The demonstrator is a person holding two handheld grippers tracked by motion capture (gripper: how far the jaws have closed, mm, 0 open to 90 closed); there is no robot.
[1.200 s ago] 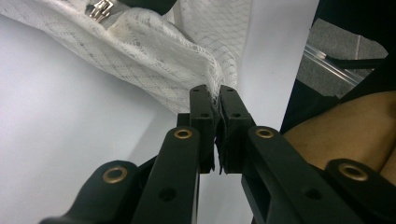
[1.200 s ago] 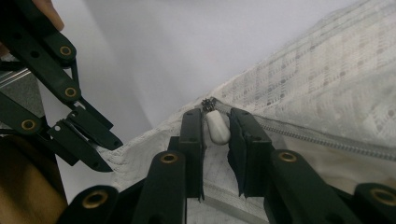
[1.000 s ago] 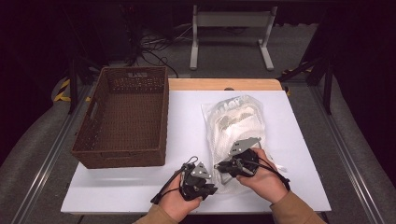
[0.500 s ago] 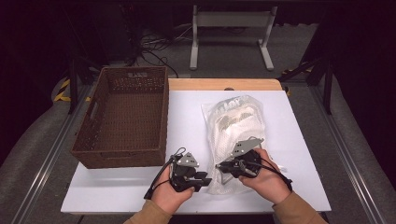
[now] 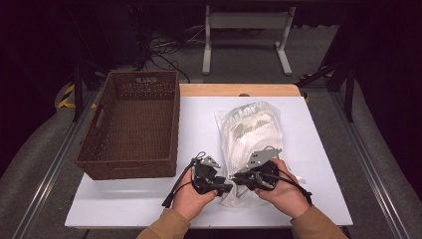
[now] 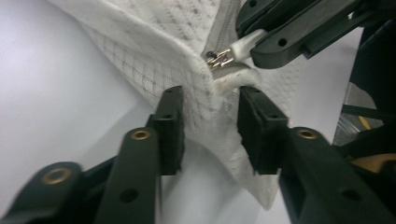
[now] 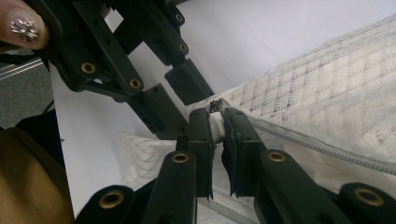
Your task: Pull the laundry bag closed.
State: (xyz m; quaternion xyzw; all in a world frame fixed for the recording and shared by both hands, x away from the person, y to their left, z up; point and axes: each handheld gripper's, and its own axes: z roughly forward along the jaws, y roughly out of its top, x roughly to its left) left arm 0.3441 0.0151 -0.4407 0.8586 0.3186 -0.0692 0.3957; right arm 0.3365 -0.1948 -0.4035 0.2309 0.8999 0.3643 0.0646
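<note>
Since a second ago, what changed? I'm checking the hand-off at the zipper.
The left gripper shifted left then back to the white mesh laundry bag; its jaws have just been opening, straddling the corner fabric. The right gripper stayed clamped on the white zipper pull tab. Brown wicker basket unmoved.

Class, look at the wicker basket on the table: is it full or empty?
Empty: in the high view the brown wicker basket shows only its bare woven floor.

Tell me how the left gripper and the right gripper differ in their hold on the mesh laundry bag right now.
The left gripper has just been opening; its jaws stand apart around the mesh laundry bag corner. The right gripper is clamped on the white zipper pull tab. Both are black and meet at the bag's near end.
</note>
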